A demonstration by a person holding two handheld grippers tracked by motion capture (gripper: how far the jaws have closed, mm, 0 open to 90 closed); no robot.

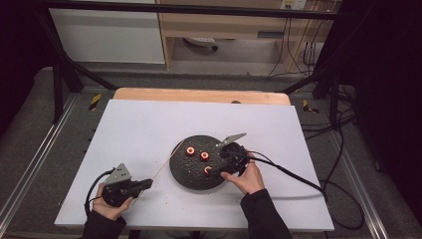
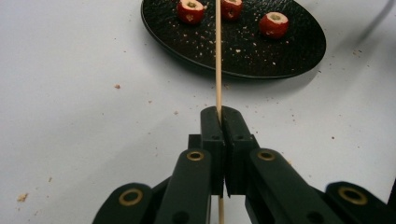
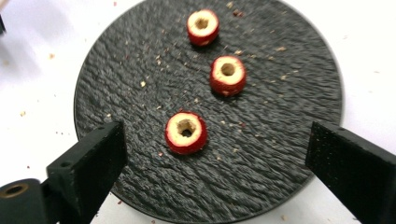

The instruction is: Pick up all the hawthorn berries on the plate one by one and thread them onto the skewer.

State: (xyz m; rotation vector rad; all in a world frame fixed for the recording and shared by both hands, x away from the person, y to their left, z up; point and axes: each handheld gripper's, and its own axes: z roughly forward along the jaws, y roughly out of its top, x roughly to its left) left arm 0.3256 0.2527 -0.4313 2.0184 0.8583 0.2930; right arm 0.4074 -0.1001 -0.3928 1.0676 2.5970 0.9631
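A round black plate (image 1: 178, 174) lies at the middle of the white table and carries three red cored fruit pieces. In the right gripper view the nearest fruit piece (image 3: 186, 132) lies between the wide-apart jaws of my right gripper (image 3: 217, 140), which is open, and neither pad touches it. The other two pieces (image 3: 227, 74) (image 3: 202, 26) lie farther along the plate (image 3: 121, 79). My left gripper (image 2: 220, 116) is shut on a thin wooden skewer (image 2: 217, 56) whose far end reaches over the plate's edge (image 2: 261, 60). In the high view the left gripper (image 1: 148, 183) rests at the front left and the right gripper (image 1: 224, 159) sits at the plate's right side.
Crumbs are scattered over the plate and the white table sheet (image 1: 139, 124). Cables trail from both grippers; the right one (image 1: 298, 179) runs off to the table's right edge. A wooden strip (image 1: 199, 94) borders the far side.
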